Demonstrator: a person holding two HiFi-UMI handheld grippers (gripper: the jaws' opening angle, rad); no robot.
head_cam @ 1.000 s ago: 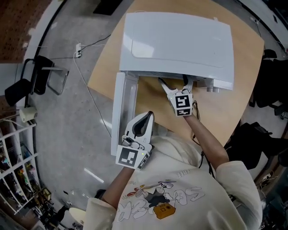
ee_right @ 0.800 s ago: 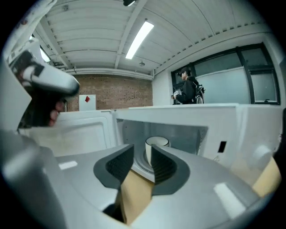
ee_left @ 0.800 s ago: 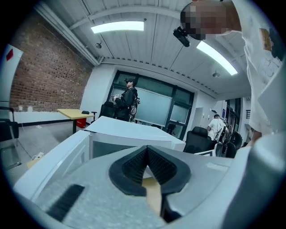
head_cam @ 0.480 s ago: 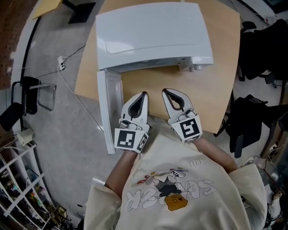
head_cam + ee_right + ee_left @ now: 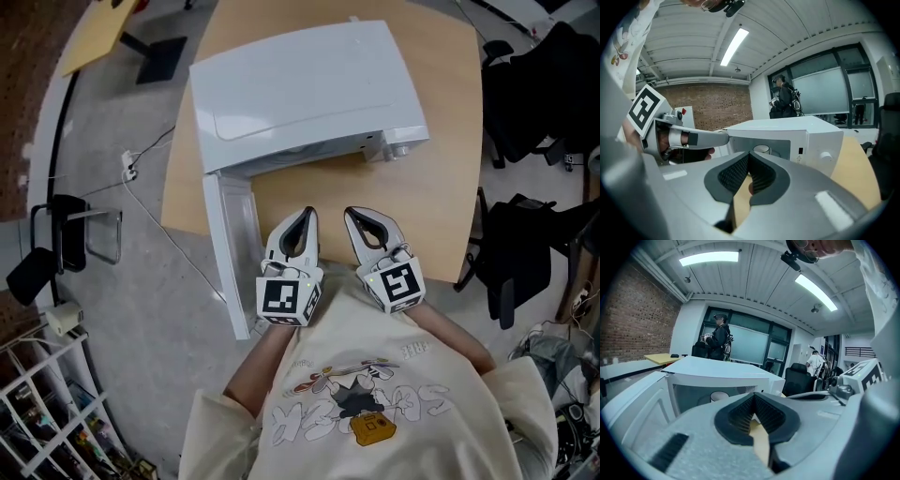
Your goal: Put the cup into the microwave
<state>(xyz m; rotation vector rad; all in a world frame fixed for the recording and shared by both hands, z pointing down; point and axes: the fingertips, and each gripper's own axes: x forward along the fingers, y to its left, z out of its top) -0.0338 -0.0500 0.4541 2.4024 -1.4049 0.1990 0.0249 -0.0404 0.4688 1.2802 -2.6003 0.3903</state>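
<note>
The white cup (image 5: 719, 396) stands inside the white microwave (image 5: 300, 89), visible through the open front, and it also shows as a white cup (image 5: 761, 149) in the right gripper view. The microwave door (image 5: 230, 248) hangs open toward the left table edge. In the head view my left gripper (image 5: 302, 223) and right gripper (image 5: 362, 223) are side by side over the table, a short way back from the microwave opening. The left gripper (image 5: 753, 398) is shut with nothing in it. The right gripper (image 5: 749, 157) is shut and empty too.
The wooden table (image 5: 441, 178) carries the microwave; its near edge runs under my grippers. Dark chairs (image 5: 525, 253) stand to the right. A cable (image 5: 159, 225) lies on the floor at left. People (image 5: 717, 336) stand far back in the room.
The right gripper has drawn back from the microwave opening toward my body, and its jaws have shut empty. The left gripper has come forward beside it.
</note>
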